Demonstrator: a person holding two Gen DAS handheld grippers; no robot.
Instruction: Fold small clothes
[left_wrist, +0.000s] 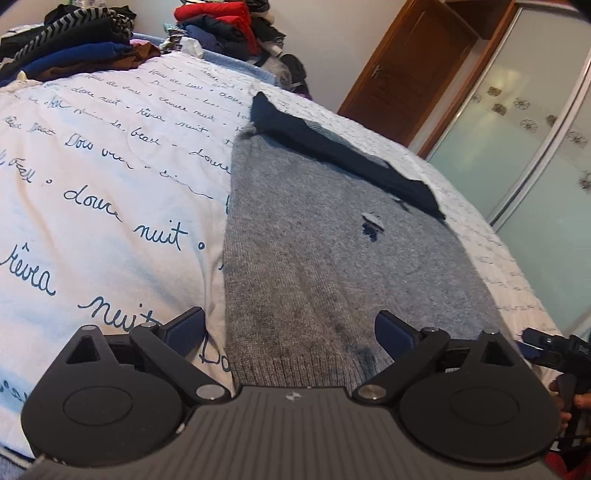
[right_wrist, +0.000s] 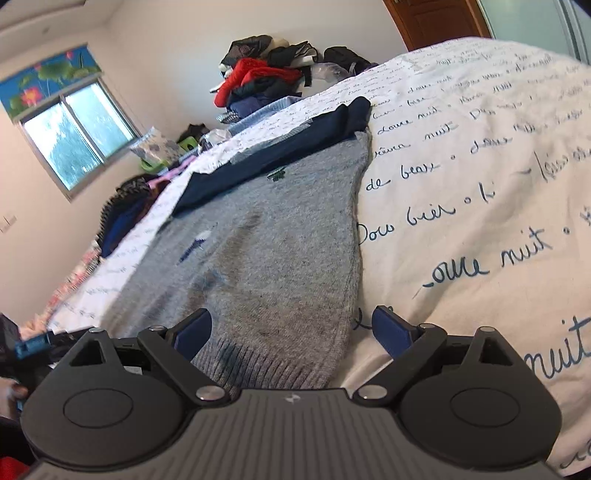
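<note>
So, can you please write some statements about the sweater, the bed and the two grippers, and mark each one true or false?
1. The sweater is grey with dark navy sleeves. True.
2. The left gripper is shut on the hem. False: it is open, one finger on each side of the hem corner.
3. The sweater lies on a bedspread with blue handwriting. True.
4. The right gripper holds a red shirt. False: it is open and holds nothing; red clothes sit in the far pile.
5. The sweater hangs on a hanger. False: it lies flat on the bed.
</note>
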